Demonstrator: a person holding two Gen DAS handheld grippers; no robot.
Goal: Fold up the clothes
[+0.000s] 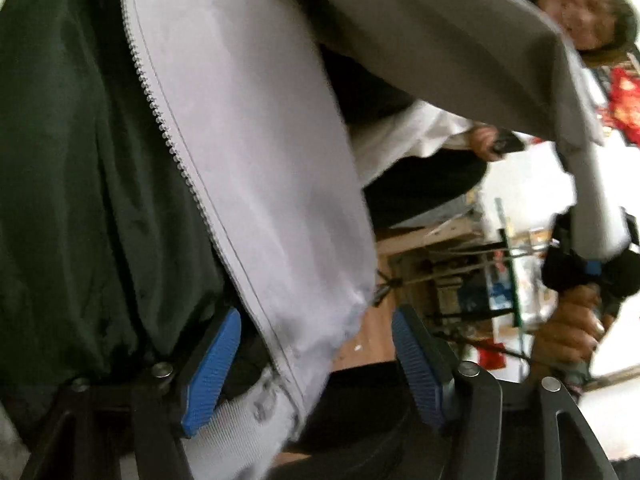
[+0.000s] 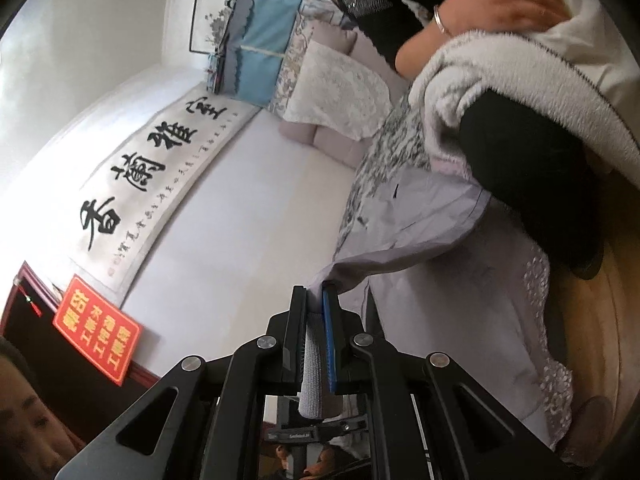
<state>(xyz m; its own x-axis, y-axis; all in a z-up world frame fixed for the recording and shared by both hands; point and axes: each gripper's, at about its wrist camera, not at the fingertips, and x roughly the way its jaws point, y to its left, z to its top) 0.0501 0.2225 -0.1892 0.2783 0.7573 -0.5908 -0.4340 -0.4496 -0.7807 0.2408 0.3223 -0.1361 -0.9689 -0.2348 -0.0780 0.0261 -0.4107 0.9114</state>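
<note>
Left wrist view is mostly jacket [image 1: 248,152]: pale grey shell, dark green lining, a white zipper [image 1: 176,148] running down between them. It hangs in the air, its ribbed hem drooping between the spread blue pads of the left tool [image 1: 316,360], which is released and gripping nothing. Off to the right, one sleeve [image 1: 440,40] stretches across to the right tool [image 2: 316,344]. From the right wrist, that tool is clenched on the ribbed cuff [image 2: 312,376], with the grey cloth trailing away over a sofa [image 2: 384,152].
</note>
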